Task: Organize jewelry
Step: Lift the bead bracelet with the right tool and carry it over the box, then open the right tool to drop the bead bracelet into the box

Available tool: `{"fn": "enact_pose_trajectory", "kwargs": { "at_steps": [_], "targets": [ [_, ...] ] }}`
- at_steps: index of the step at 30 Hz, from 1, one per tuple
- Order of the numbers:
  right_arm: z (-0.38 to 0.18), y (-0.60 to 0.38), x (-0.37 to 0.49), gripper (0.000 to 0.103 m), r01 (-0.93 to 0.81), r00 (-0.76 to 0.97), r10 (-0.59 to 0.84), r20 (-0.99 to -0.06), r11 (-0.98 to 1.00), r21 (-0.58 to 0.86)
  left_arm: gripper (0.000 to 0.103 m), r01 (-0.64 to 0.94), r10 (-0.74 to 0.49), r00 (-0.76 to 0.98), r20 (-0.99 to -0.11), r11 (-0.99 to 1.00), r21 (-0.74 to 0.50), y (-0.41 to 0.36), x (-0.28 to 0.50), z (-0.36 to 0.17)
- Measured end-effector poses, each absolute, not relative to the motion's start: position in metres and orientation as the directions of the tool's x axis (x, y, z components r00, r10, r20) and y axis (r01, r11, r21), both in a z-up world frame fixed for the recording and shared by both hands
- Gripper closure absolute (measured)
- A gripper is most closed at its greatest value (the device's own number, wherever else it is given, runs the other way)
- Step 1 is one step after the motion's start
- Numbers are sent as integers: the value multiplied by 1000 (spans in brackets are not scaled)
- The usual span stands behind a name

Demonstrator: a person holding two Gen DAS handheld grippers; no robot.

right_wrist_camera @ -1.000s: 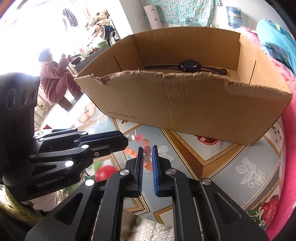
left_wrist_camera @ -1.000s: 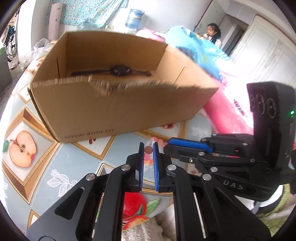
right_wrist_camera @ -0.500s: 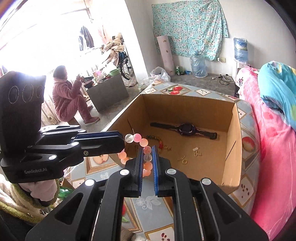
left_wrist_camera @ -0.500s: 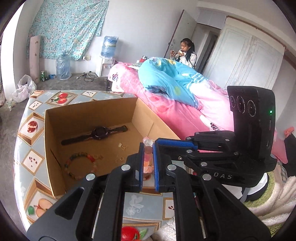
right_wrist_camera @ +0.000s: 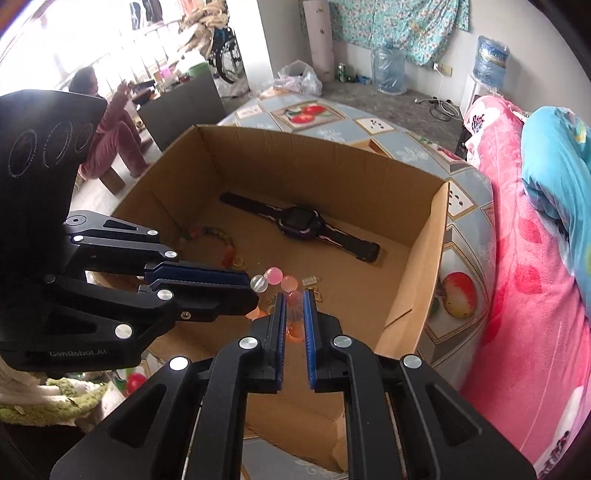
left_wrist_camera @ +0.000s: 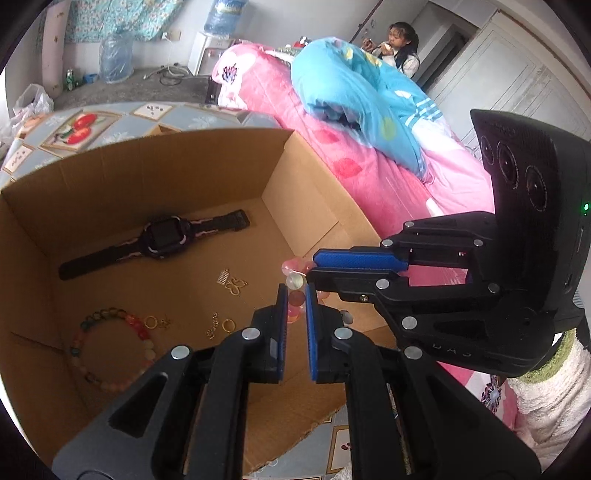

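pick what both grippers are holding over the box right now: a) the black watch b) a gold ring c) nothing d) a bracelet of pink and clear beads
d: the left gripper and the right gripper are each shut on the bead bracelet, while the black watch lies on the floor of the box.

Place: a lived-in bedroom in a home.
Bed: pink floral blanket (right_wrist_camera: 532,258) with a blue quilt (left_wrist_camera: 362,96) heaped on it.
Wall: floral cloth (right_wrist_camera: 399,22) hung up; white wardrobe doors (left_wrist_camera: 517,85).
Floor: bare concrete, water jugs (right_wrist_camera: 388,70).
Table: fruit-print tablecloth (right_wrist_camera: 317,114).
People: one seated by the wardrobe, another by a bright window.
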State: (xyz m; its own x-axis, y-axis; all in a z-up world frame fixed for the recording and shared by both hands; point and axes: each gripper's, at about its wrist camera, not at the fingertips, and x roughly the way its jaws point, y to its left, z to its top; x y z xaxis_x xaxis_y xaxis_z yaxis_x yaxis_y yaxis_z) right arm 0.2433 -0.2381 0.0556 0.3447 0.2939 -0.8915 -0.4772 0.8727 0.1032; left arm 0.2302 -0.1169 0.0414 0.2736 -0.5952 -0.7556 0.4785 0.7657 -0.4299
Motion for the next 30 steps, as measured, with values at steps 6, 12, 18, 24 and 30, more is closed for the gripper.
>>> {"fn": "enact_pose_trajectory", "kwargs": {
  "at_steps": [6, 12, 18, 24, 30],
  "targets": [
    [53, -243, 246, 92, -480, 373, 200, -906, 877, -4, 73, 468, -593, 237, -770, 764, -444, -119, 234, 23],
    [72, -270, 242, 92, -405, 453, 254, -855, 912, 57, 68, 447, -599, 365, -712, 784, -430, -80, 219, 53],
    [91, -306, 228, 65, -294, 548, 303, -779, 942, 160, 46, 331, -437, 634, -638, 899, -287, -5, 176, 99],
    [64, -333, 227, 56, -163, 514, 345, -785, 938, 305, 35, 90, -244, 684, -687, 963, -253, 62, 166, 83],
    [32, -325, 225, 56, -136, 451, 366, -814, 930, 342, 35, 17, -317, 557, -768, 928, -372, 77, 182, 30]
  ]
}}
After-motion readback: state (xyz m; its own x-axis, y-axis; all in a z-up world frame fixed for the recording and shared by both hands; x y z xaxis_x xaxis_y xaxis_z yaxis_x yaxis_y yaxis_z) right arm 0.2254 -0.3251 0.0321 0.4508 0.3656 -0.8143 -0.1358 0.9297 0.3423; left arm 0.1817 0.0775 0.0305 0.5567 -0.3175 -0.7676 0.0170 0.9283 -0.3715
